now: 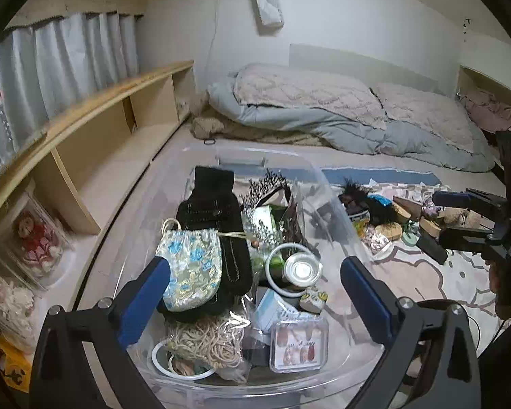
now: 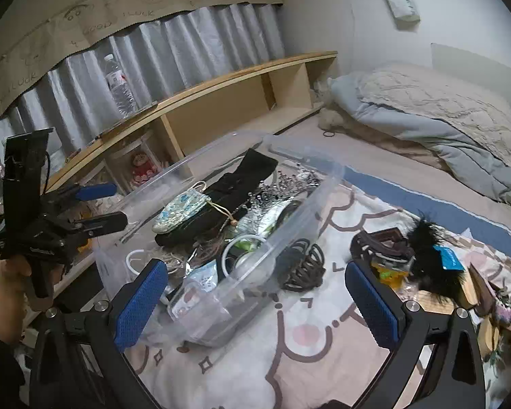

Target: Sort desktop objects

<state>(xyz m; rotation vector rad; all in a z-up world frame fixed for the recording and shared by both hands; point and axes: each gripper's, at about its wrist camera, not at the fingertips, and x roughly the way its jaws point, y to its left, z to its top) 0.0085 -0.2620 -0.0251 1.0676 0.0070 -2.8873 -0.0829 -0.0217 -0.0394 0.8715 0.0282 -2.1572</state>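
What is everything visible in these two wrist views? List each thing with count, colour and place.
storage bin: one, clear plastic, on the bed cover
drawstring pouch: one, blue-and-gold floral, in the bin, on the black cloth
black cloth: one, black, in the bin
nail set box: one, clear, near corner of the bin
beaded cord: one bundle, cream, in the bin
claw clip: one, dark brown, on the cover beside the bin
feather piece: one, black, in the pile right of the bin
water bottle: one, clear, on the wooden shelf
duvet: one, grey-beige, far end of bed
left gripper: blue pads, open over the bin
right gripper: blue pads, open, empty
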